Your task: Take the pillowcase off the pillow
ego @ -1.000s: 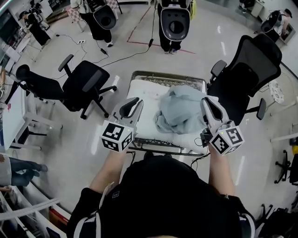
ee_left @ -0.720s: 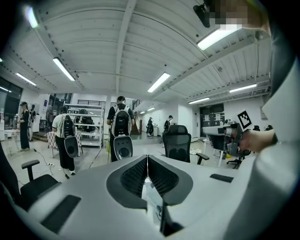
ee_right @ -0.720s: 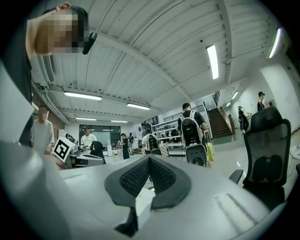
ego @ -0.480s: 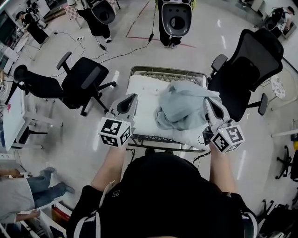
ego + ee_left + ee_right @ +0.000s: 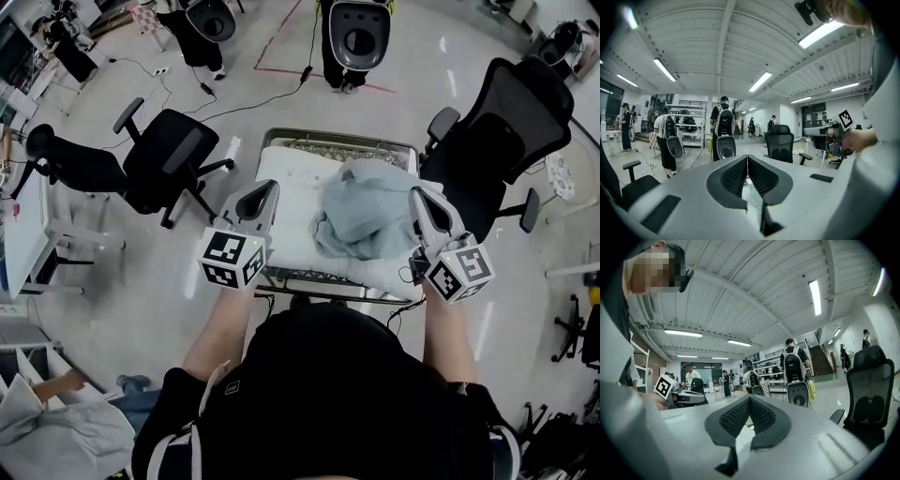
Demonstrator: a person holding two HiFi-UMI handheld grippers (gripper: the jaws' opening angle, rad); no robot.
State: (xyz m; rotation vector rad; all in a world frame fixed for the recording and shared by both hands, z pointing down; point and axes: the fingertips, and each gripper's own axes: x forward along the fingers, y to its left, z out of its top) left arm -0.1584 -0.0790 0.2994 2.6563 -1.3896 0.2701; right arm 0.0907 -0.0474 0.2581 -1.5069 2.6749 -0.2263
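You wear a black short-sleeved top (image 5: 319, 394) with white stripes (image 5: 157, 448) at the shoulders and a small pale mark (image 5: 232, 392) on its left side. Your left gripper (image 5: 269, 187) and right gripper (image 5: 419, 193) have pale grey shells and black ribbed pads (image 5: 735, 176). Each carries a cube (image 5: 232, 260) of black-and-white square markers.

- Pillow (image 5: 292, 197): crumpled pillowcase (image 5: 370, 217) is covering its right part.
- Wire cart (image 5: 339, 143): wearer's torso (image 5: 328, 394) is hiding its near underside.
- Bystander (image 5: 56, 439), lower left: picture edge is cutting them off.
- Right gripper (image 5: 424, 199): is overlapping the pillowcase's edge; contact unclear.
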